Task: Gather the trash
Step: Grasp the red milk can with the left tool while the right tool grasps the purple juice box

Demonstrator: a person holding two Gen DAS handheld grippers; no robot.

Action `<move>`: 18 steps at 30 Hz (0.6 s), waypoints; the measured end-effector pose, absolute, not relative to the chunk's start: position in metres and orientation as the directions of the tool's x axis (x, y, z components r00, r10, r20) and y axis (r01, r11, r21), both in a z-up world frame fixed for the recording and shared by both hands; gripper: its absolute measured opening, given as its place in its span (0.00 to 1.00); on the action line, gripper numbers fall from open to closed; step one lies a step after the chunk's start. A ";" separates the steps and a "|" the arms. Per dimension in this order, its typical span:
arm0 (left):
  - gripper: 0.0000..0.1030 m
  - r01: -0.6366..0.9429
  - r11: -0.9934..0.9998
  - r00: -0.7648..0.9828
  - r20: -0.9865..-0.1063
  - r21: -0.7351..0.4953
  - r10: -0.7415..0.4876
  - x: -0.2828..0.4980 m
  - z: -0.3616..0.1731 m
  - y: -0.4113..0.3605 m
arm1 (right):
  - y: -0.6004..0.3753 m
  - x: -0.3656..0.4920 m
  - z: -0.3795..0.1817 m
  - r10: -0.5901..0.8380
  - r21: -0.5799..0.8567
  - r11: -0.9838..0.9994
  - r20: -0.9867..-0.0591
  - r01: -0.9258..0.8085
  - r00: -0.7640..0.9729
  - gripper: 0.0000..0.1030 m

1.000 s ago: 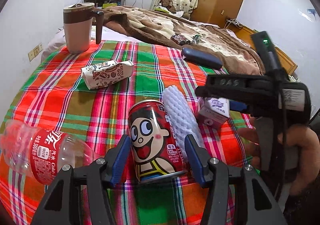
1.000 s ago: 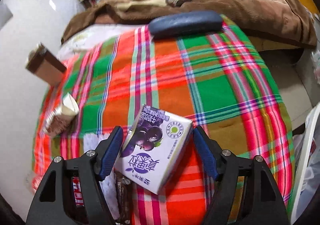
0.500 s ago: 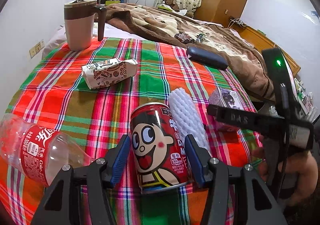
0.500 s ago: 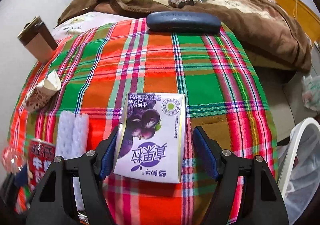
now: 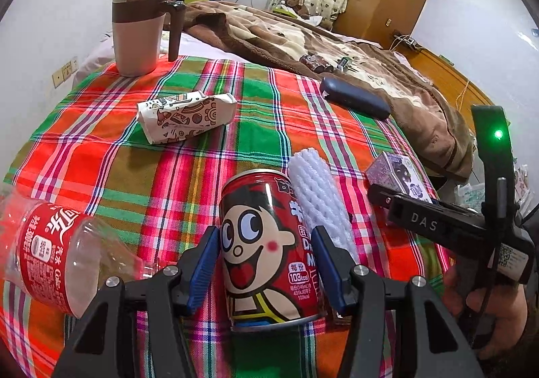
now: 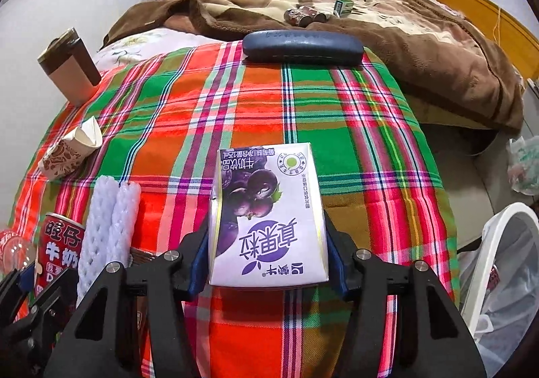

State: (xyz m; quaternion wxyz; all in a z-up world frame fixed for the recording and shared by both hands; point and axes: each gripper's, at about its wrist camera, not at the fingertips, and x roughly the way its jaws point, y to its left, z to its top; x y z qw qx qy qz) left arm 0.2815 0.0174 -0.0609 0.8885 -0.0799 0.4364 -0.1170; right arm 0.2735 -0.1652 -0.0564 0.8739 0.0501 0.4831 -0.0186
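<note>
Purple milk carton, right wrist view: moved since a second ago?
Yes. The purple milk carton has turned from askew to square against the plaid cloth's stripes, and the right gripper is closing on its sides.

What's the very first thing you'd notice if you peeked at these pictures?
Probably the red can with the big-eyed cartoon face, standing on the checked cloth right between the fingers of the left claw. Next, the purple milk carton with dark berries on it; the right claw is closing on its sides. A white bin waits beside the table, at the right.
</note>
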 end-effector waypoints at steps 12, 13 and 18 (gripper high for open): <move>0.53 0.140 0.964 0.618 -0.741 -0.226 -0.263 0.270 -0.052 0.013 | -0.172 0.257 -0.049 0.032 0.089 0.993 -0.817 0.072 0.576 0.55; 0.53 0.140 0.964 0.621 -0.739 -0.225 -0.262 0.269 -0.051 0.013 | -0.173 0.256 -0.048 0.035 0.092 0.993 -0.815 0.070 0.578 0.55; 0.53 0.143 0.965 0.632 -0.729 -0.221 -0.261 0.262 -0.044 0.012 | -0.177 0.247 -0.044 0.048 0.108 0.992 -0.806 0.066 0.590 0.55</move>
